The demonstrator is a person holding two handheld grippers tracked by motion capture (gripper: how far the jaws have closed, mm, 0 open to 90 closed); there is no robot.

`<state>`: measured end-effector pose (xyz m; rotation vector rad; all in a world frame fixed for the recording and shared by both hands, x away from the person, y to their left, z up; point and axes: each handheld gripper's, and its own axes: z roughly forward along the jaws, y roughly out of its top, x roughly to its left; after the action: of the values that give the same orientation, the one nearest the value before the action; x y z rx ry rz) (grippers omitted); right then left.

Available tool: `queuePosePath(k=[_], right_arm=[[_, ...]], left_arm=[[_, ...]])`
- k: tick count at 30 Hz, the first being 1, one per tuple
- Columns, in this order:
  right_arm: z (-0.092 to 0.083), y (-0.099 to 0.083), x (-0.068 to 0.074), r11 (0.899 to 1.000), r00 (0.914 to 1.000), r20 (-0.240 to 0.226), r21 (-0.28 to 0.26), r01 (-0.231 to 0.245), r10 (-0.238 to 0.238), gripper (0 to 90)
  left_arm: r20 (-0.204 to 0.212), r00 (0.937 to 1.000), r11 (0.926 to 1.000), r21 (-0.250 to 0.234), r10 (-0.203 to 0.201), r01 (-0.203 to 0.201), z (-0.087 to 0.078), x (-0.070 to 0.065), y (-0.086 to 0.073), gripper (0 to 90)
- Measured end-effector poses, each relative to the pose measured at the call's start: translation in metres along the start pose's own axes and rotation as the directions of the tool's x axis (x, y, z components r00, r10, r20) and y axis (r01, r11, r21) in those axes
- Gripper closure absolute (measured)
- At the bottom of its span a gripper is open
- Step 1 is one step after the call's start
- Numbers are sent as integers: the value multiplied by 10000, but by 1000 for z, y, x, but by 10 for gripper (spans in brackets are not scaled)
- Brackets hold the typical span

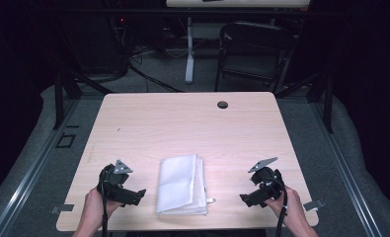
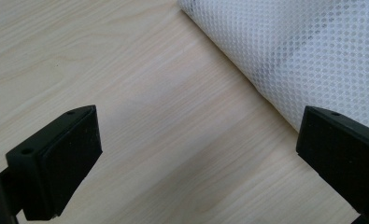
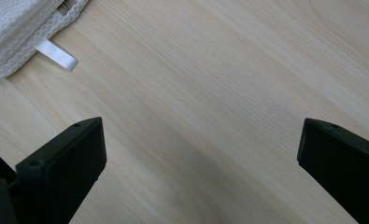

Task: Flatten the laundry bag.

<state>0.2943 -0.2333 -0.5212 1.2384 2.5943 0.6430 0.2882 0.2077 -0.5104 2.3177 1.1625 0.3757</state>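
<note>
A folded white mesh cloth lies flat near the front middle of the wooden table. My left gripper rests to its left, held by a hand, jaws pointing at the cloth and open with bare wood between them. In the left gripper view the cloth fills the upper right, its folded edge just ahead of the right jaw. My right gripper sits to the cloth's right, open and empty. The right gripper view catches the cloth's corner with a small white tag at the upper left.
A dark round grommet sits near the table's far edge. Beyond the table stand a black chair and a white desk leg. Metal rails run along the floor on both sides.
</note>
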Motion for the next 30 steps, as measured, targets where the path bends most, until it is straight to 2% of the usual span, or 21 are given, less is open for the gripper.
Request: queuePosePath(k=[3, 4, 8, 9, 13, 17, 18, 21, 24, 26, 28, 30], right_arm=[[0, 0, 1, 9999, 9999, -123, -85, -64, 63, 9], [-1, 1, 1, 10000, 10000, -2, -41, 18, -18, 9], [0, 2, 3, 10000, 9999, -66, -27, 95, -95, 10], [2, 3, 3, 10000, 9996, -262, 12, 62, -61, 10], [1, 4, 4, 9999, 9995, -308, -134, 95, -99, 13], [0, 8, 5, 9997, 9995, -243, -114, 194, -197, 15], [2, 8, 6, 9997, 9993, -367, -231, 72, -81, 16], [3, 9, 7, 9998, 9992, -350, -25, 205, -205, 17], [2, 9, 7, 9999, 9991, -402, -107, 112, -117, 20], [2, 10, 9, 9999, 9993, -349, -71, 145, -148, 23], [2, 11, 9, 9998, 9993, -334, -16, 190, -190, 24], [4, 12, 10, 9996, 9991, -340, 68, 259, -256, 25]], left_arm=[[49, 10000, 10000, 42, 65, -65, 1, -1, 0, 4], [96, 9999, 10000, 66, 59, -59, 1, -1, 0, 4], [114, 9999, 10000, 46, 51, -52, -1, -3, 0, 4], [73, 9999, 9999, 19, 99, -100, -2, -5, 1, 4], [-26, 9997, 9997, -37, 225, -225, -7, -11, 0, 4], [78, 9995, 9994, -156, 316, -314, -9, -19, 0, 4], [78, 9995, 9994, -156, 316, -314, -9, -19, 0, 3], [279, 9983, 9982, -315, 520, -511, -8, -28, 4, 1], [372, 9970, 9971, -360, 681, -668, -7, -33, 6, 2], [511, 9945, 9954, -348, 913, -896, -4, -42, 9, 2], [590, 9931, 9946, -317, 1010, -992, -3, -45, 9, 2], [703, 9892, 9913, -339, 1290, -1269, -1, -54, 13, 2]])
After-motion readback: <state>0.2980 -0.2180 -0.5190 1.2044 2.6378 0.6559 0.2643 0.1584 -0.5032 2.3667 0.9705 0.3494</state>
